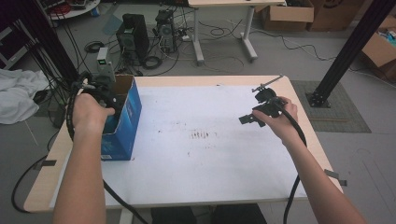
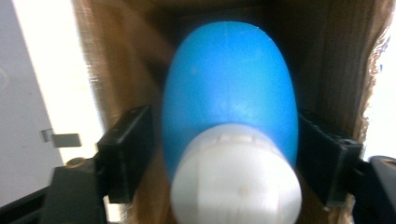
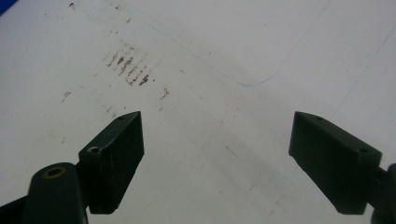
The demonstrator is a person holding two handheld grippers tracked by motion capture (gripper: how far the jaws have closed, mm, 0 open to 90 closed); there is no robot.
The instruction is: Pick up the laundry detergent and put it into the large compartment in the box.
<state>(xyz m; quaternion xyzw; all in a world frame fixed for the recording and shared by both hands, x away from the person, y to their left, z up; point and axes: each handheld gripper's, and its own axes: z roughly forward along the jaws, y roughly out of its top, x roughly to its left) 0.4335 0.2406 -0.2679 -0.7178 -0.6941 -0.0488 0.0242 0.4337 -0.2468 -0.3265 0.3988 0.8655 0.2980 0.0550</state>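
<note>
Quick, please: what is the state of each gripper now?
Left gripper: open around the blue bottle inside the box.
Right gripper: open, holding nothing.

bottle [image 2: 229,84] in box [image 1: 122,122], table's [image 1: 210,158] left edge

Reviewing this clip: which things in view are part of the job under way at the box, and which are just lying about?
Part of the job:
- blue bottle with white cap, between the left gripper jaws
- open blue cardboard box around it

Lying about:
- right gripper, open over the white table sheet, which bears brown scuff marks
- computer towers, cables and cartons on the floor
- white cloth
</note>
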